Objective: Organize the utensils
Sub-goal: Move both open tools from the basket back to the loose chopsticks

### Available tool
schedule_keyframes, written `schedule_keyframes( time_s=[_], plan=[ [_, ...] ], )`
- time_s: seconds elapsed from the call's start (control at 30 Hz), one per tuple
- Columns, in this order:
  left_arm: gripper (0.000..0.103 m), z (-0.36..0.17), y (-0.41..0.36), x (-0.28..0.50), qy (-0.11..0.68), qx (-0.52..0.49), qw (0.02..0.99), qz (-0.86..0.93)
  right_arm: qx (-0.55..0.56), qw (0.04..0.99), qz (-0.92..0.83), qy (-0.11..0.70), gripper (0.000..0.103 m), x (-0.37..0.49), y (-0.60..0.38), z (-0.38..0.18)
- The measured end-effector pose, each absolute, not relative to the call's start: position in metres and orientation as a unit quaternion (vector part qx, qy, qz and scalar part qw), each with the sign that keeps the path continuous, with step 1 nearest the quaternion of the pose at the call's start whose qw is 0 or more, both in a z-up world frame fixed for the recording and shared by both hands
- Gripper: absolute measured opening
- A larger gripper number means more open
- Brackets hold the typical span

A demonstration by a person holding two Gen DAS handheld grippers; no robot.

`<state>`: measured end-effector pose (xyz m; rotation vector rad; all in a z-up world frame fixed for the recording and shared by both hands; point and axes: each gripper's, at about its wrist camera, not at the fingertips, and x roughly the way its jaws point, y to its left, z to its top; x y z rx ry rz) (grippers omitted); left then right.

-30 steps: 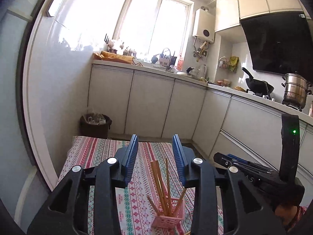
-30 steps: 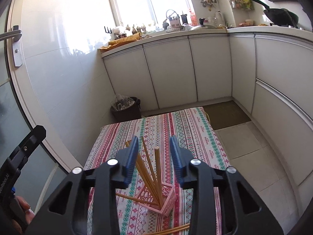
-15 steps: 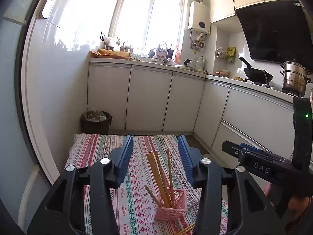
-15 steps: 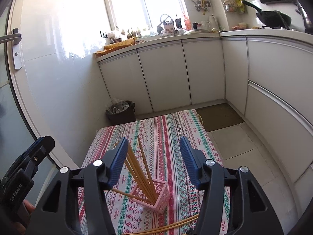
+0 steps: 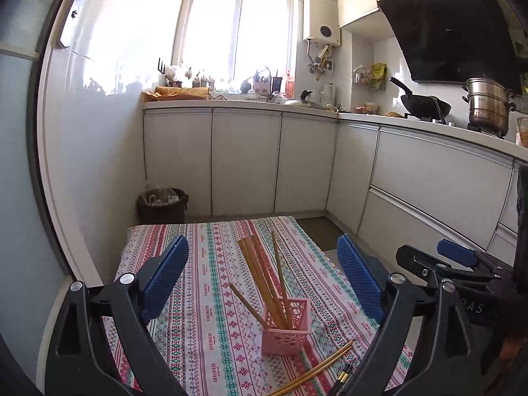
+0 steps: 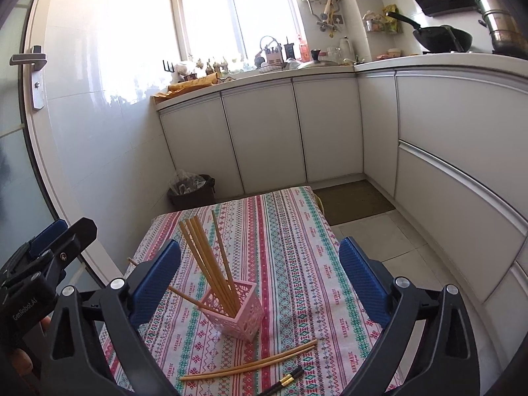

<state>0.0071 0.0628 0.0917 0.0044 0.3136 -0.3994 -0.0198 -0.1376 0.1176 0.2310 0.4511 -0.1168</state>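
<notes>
A pink lattice holder (image 5: 286,327) (image 6: 237,313) stands on the patterned tablecloth with several wooden chopsticks (image 5: 264,277) (image 6: 206,260) leaning in it. A loose pair of wooden chopsticks (image 5: 316,368) (image 6: 250,363) lies on the cloth in front of it, and a black pair with gold bands (image 6: 283,381) (image 5: 341,379) lies nearer still. My left gripper (image 5: 262,260) and my right gripper (image 6: 260,265) are both wide open and empty, raised above and behind the holder.
The table's cloth (image 6: 287,241) ends at the far edge near a dark bin (image 5: 162,201) and white cabinets (image 5: 244,161). The left gripper shows at the left of the right wrist view (image 6: 43,254); the right gripper shows in the left wrist view (image 5: 452,260).
Both grippers have opened wide and drawn back and up from the holder, so the loose chopsticks on the cloth have come into view.
</notes>
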Motion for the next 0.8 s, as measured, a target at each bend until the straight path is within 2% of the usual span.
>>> schedule_keyframes(
  time_s=[0.07, 0.27, 0.57, 0.73, 0.8],
  plan=[
    [0.096, 0.088, 0.061, 0.003, 0.161, 0.005, 0.966, -0.203, 0.105, 0.967, -0.060, 0.224, 0.096, -0.029, -0.140, 0.113],
    [0.096, 0.063, 0.039, -0.007, 0.226, 0.053, 0.936, -0.267, 0.077, 0.965, -0.083, 0.236, 0.096, -0.065, -0.162, 0.088],
    [0.096, -0.028, -0.034, -0.002, 0.374, 0.231, 0.831, -0.341, 0.157, 0.920, -0.119, 0.338, 0.096, -0.102, -0.237, 0.010],
    [0.084, -0.058, -0.080, 0.018, 0.431, 0.278, 0.774, -0.370, 0.202, 0.896, -0.110, 0.380, 0.096, -0.103, -0.257, -0.019],
    [0.070, -0.070, -0.102, 0.028, 0.453, 0.296, 0.750, -0.380, 0.204, 0.893, -0.107, 0.386, 0.096, -0.103, -0.258, -0.022]
  ],
)
